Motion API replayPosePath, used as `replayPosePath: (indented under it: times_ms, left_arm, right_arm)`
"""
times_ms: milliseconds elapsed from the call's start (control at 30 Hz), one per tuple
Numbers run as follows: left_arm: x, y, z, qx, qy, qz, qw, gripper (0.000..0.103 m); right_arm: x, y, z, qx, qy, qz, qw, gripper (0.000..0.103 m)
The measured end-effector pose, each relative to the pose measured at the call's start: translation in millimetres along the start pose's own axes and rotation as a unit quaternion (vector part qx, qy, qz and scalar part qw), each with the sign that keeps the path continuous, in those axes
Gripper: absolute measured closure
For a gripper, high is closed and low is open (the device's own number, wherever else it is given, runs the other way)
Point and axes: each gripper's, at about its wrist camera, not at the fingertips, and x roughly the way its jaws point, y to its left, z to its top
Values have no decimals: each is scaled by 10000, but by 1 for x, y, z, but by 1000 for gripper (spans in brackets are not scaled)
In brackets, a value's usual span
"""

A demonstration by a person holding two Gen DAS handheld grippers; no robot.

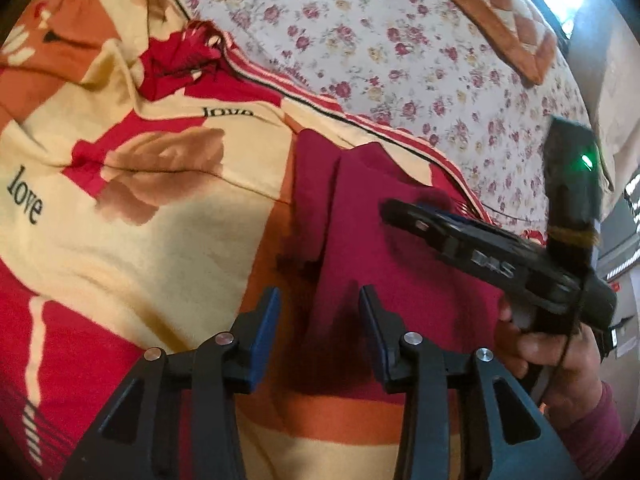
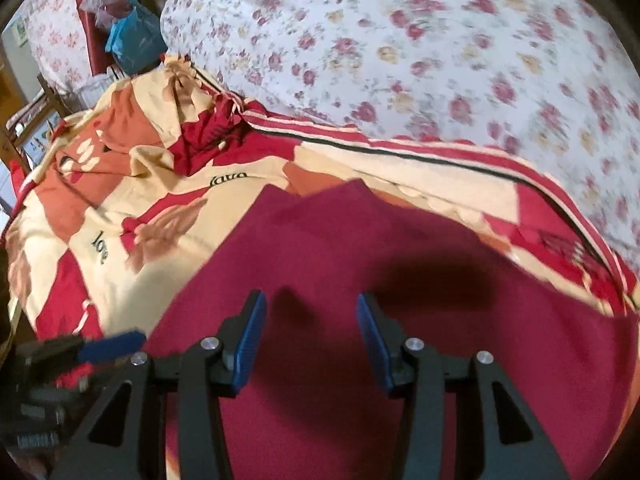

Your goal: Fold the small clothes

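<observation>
The left gripper (image 1: 318,320) hangs over the near edge of a dark red garment (image 1: 384,216), its blue pads apart with nothing pinched between them. The right gripper (image 2: 310,328) also stands parted and empty above the same cloth, throwing a shadow on it. The garment lies flat on a cream, red and orange blanket (image 1: 132,200) printed with the word "love", which is spread over a flowered bedsheet (image 1: 360,32). In the left wrist view a hand (image 1: 560,356) in a purple sleeve grips the right gripper's handle.
</observation>
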Motion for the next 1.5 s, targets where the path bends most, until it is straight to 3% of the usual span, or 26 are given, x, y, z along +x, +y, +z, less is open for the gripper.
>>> replayPosePath:
  times_ms: [133, 167, 333, 367, 433, 467, 600, 667, 733, 833, 900, 933, 967, 1033, 1133, 1267, 1333, 1367, 1400, 1500]
  left_arm:
    - [12, 6, 5, -96, 56, 41, 9999, 78]
    - [14, 7, 6, -119, 54, 25, 9999, 73]
    - [23, 9, 11, -185, 42, -160, 9997, 72]
    - [24, 9, 11, -197, 26, -183, 9996, 72]
    - [25, 9, 9, -197, -21, -207, 9996, 72]
    - [24, 9, 8, -185, -39, -209, 9996, 72]
    - [23, 12, 6, -207, -83, -270, 9994, 70]
    - [24, 13, 6, -253, -94, -312, 9991, 69]
    - [24, 12, 6, -247, -128, -306, 9991, 67]
    - [26, 6, 6, -161, -159, -261, 9994, 67]
    - [26, 2, 5, -104, -165, -398, 9990, 67]
    - [25, 0, 5, -80, -154, -513, 9985, 72]
    - [25, -4, 4, -14, -122, -695, 9975, 85]
    - [20, -12, 4, 167, -194, -656, 9975, 99]
    - [6, -28, 2, 535, -429, -763, 9947, 103]
    - [-3, -49, 2, 850, -533, -807, 9917, 103]
    - [-2, -57, 4, 914, -541, -801, 9911, 103]
    - [-2, -61, 4, 967, -544, -777, 9908, 103]
    - [-3, -63, 2, 1011, -543, -768, 9904, 103]
    - [-3, -68, 0, 1085, -519, -714, 9902, 103]
  right_arm:
    - [36, 8, 20, -124, 298, -134, 9994, 53]
    - [40, 8, 23, -129, 297, -146, 9994, 52]
    - [45, 10, 46, 70, 427, 15, 9991, 52]
    - [46, 13, 50, 89, 505, 136, 9986, 50]
    - [52, 23, 54, 69, 688, 269, 9972, 28]
    - [56, 29, 55, -1, 767, 215, 9968, 24]
    - [80, 56, 57, -380, 1018, -453, 9930, 21]
    - [83, 56, 54, -364, 988, -523, 9931, 27]
    - [78, 53, 51, -446, 833, -663, 9933, 54]
    - [62, 38, 49, -345, 669, -303, 9967, 74]
    - [50, 27, 49, -140, 558, 13, 9983, 80]
    - [42, 21, 49, -45, 494, 150, 9987, 81]
    - [38, 18, 49, -19, 459, 213, 9987, 81]
    - [30, 12, 48, 52, 400, 307, 9987, 82]
    - [22, 2, 48, 244, 336, 461, 9981, 82]
    - [13, -16, 51, 727, 343, 774, 9938, 71]
    - [11, -19, 54, 805, 367, 697, 9936, 35]
    - [11, -18, 55, 800, 391, 604, 9942, 29]
    - [10, -16, 56, 758, 409, 509, 9950, 24]
    - [20, -5, 60, 426, 739, 403, 9955, 23]
